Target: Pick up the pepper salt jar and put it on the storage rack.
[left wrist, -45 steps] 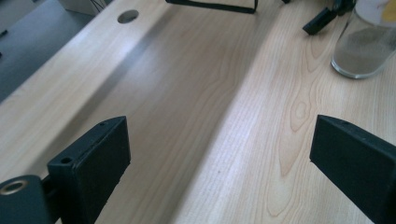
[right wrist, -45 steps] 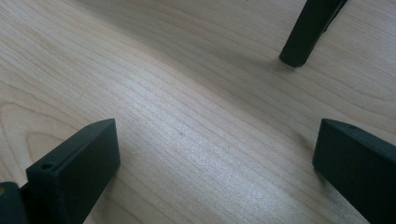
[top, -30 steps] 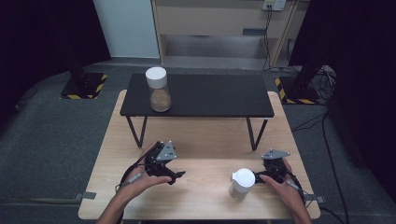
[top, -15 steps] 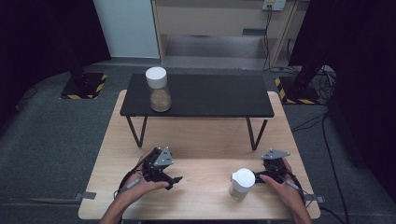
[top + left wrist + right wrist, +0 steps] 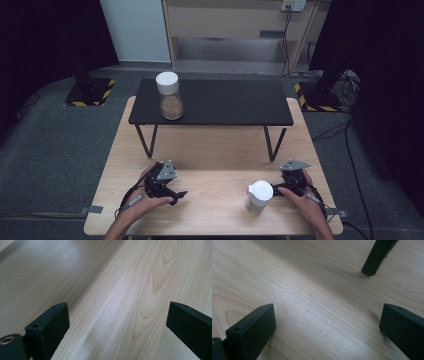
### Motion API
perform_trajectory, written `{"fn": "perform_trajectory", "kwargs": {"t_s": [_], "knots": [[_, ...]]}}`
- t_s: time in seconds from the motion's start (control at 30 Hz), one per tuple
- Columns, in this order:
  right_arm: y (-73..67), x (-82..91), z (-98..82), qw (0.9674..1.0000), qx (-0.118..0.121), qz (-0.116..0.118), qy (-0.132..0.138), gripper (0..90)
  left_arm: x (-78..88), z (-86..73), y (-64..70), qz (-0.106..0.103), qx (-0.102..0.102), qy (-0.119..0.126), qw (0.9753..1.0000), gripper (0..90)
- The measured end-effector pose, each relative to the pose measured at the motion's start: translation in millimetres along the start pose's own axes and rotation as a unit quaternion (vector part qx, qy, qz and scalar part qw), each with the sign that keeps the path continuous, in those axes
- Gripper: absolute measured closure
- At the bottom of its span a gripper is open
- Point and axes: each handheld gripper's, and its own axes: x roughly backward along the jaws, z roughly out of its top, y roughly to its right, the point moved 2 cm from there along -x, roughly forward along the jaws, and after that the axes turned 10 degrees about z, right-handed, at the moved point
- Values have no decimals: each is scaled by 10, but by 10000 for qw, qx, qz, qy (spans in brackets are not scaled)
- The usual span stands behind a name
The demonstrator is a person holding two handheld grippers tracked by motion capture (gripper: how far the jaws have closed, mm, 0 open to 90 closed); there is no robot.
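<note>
High view: near jar (image 5: 260, 196), white-lidded and upright on the pale wooden bench (image 5: 215, 150), just beside the right gripper (image 5: 278, 190). Left gripper (image 5: 176, 195) well apart from it, low over bare wood. Probably a reach for that jar: best to square the right jaws onto its body below the lid, close gently, keep it upright. Second jar (image 5: 170, 97), part-filled with something brown, up on the black stand (image 5: 225, 102). Grey carpet (image 5: 60, 150) all around, dark curtains at both sides.

Left gripper view: jaws released, wide apart, nothing between but wood grain and a knot.

Right gripper view: jaws likewise released and empty, no jar between them. One stand leg (image 5: 377, 256) planted on the bench ahead.
</note>
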Motion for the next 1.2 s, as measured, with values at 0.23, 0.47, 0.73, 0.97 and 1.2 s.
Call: {"fn": "perform_trajectory", "kwargs": {"t_s": [0.23, 0.47, 0.73, 0.97, 1.2], "knots": [[0, 0, 0, 10000, 0, -1, 0, 14, -2, -93, -27, 73, 109, -84, 9999, 35], [-1, 0, 0, 10000, 0, -1, 0, 14, -12, -267, -91, 162, 381, -139, 9990, 36], [-2, 0, 0, 10000, 2, -6, -1, 14, 0, -443, -155, 305, 604, -253, 9974, 36], [-3, 0, 0, 10000, 1, -8, -2, 14, 13, -486, -176, 393, 626, -299, 9968, 34], [-3, 0, 0, 10000, 3, -9, 0, 15, 19, -539, -192, 375, 696, -236, 9966, 31]]}}
